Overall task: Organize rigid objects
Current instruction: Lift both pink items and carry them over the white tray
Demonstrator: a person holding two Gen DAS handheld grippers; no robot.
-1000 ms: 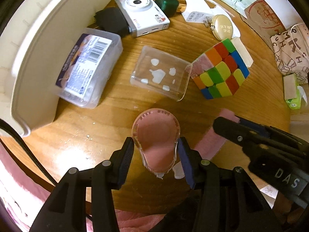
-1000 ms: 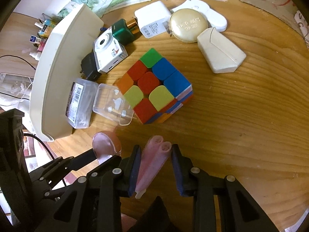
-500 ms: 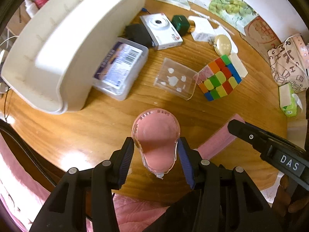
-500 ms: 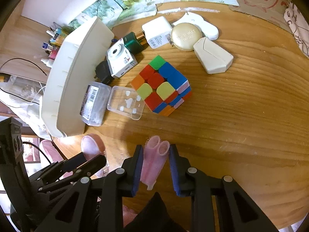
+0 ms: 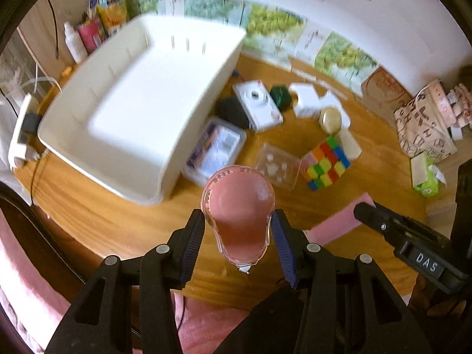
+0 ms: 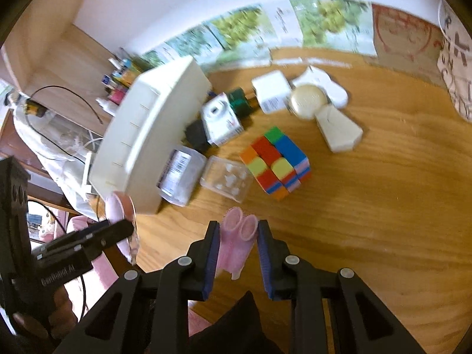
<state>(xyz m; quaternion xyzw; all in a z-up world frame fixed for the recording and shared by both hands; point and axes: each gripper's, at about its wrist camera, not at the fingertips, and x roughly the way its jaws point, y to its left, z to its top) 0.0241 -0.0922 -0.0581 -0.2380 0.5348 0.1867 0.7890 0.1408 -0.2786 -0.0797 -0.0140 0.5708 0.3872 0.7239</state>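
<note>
From the left wrist view, the left gripper (image 5: 239, 231) has its fingers (image 5: 193, 237) clamped on a clear, bulb-shaped plastic case with a pink inside (image 5: 239, 209), carried in the air above the near edge of the round wooden desk (image 5: 339, 212). Beyond it to the left sits a large empty white plastic tray (image 5: 141, 100), blurred. Just right of the tray lies a clear lidded box with a barcode label (image 5: 214, 150), then a small clear plastic box with white bits inside (image 5: 278, 166), and beside that a multicoloured puzzle cube (image 5: 327, 163). Farther back are a white compact camera (image 5: 258, 107), a dark green block (image 5: 280, 96) and a round gold tin (image 5: 332, 119). The right gripper (image 5: 364, 209) enters from the right, gripping a pink piece. From the right wrist view, the right gripper (image 6: 239, 243) is clenched on a pink double-tube plastic piece (image 6: 237, 243), lifted off the desk (image 6: 383, 206) near its front. The puzzle cube (image 6: 275, 163) stands beyond, with the small clear box (image 6: 227, 181) touching its left side, the labelled box (image 6: 181, 175) against the tray (image 6: 147, 135), and the camera (image 6: 221, 121) farther off. A cream wedge-shaped object (image 6: 339, 128) lies right of the cube. The left gripper (image 6: 126, 228) shows at the left with the pink-lined case (image 6: 121, 214).
</note>
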